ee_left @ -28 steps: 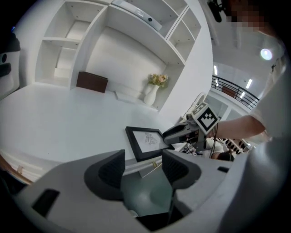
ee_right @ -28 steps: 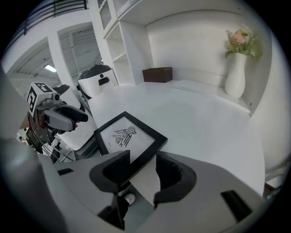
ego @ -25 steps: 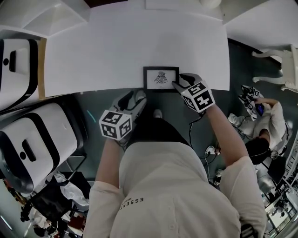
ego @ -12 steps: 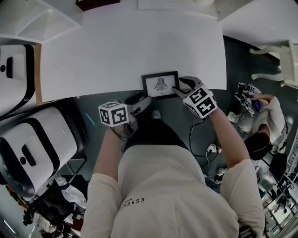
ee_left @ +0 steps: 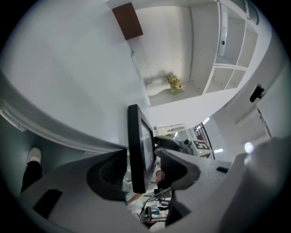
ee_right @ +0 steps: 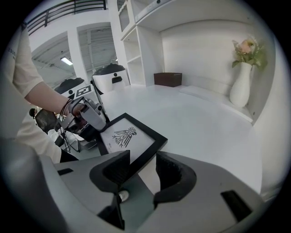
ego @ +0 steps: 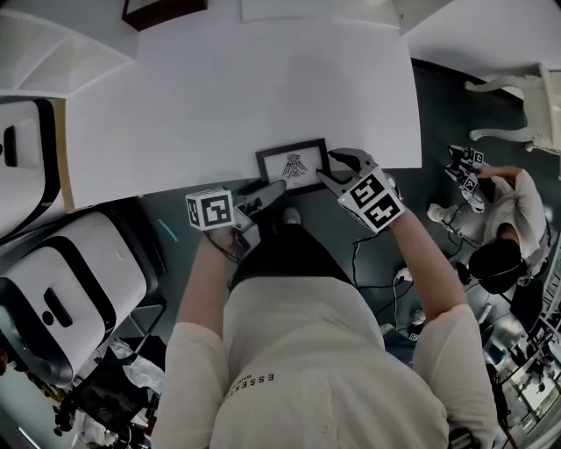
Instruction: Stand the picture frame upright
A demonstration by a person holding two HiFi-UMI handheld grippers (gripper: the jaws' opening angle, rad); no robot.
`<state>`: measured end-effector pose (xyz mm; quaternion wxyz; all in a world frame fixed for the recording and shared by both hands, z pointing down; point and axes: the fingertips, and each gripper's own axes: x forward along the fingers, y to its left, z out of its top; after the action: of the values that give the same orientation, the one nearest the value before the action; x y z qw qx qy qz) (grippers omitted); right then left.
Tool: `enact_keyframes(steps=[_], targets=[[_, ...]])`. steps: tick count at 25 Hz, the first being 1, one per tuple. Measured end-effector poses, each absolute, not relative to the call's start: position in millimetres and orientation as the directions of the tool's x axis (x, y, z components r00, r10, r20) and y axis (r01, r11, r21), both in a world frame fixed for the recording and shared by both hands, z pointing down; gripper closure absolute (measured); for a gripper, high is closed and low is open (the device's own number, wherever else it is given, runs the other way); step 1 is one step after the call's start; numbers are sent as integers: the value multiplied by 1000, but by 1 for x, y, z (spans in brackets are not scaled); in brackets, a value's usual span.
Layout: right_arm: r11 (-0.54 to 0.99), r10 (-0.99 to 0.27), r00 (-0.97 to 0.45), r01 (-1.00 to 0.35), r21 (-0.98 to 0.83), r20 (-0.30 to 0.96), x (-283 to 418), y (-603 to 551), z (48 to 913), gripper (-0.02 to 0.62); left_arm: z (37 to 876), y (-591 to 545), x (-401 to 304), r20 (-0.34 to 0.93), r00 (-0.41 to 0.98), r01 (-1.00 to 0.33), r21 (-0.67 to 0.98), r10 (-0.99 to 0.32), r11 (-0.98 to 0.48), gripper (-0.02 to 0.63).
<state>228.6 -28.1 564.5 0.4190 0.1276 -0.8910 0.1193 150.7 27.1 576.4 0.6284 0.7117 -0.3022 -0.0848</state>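
Note:
A small black picture frame [ego: 293, 165] with a bird drawing lies face up at the front edge of the white table [ego: 237, 88], its near side overhanging slightly. My left gripper [ego: 266, 189] has rolled onto its side. Its jaws have just been closing and straddle the frame's [ee_left: 135, 145] overhanging left corner, with a gap still showing on the glass side. My right gripper [ego: 336, 168] sits at the frame's right near corner. In the right gripper view the frame [ee_right: 129, 136] runs under the left finger [ee_right: 113, 170] and bare table shows before the other finger.
A dark brown box [ego: 163, 10] stands at the table's far edge and a white vase with flowers [ee_right: 241, 86] by the wall. Large white machines [ego: 70, 281] stand left of me, with a white chair [ego: 517, 83] and a seated person [ego: 500, 237] on the right.
My left gripper has moved up from below the table edge to the frame's left near corner and rolled sideways. The right gripper has stayed at the right corner.

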Motion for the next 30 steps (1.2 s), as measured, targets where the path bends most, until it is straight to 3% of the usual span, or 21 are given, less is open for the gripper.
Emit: enact_keyframes(steps=[2, 4, 15, 21, 30], targets=[[938, -122, -621, -327, -115, 774, 229, -28, 565, 404, 576, 27, 155, 251, 818, -313, 949, -518, -33, 384], [937, -115, -623, -326, -123, 774, 229, -28, 564, 403, 579, 26, 155, 265, 819, -320, 947, -509, -22, 521], [921, -128, -651, -357, -154, 748, 231, -32, 559, 402, 570, 26, 156, 210, 827, -264, 964, -521, -30, 569], [834, -64, -772, -390, -391, 633, 239, -34, 536, 366, 546, 28, 159, 181, 850, -275, 953, -494, -124, 580], [671, 71, -923, -237, -703, 379, 248, -14, 500, 362, 488, 36, 163, 92, 894, -227, 937, -439, -265, 580]])
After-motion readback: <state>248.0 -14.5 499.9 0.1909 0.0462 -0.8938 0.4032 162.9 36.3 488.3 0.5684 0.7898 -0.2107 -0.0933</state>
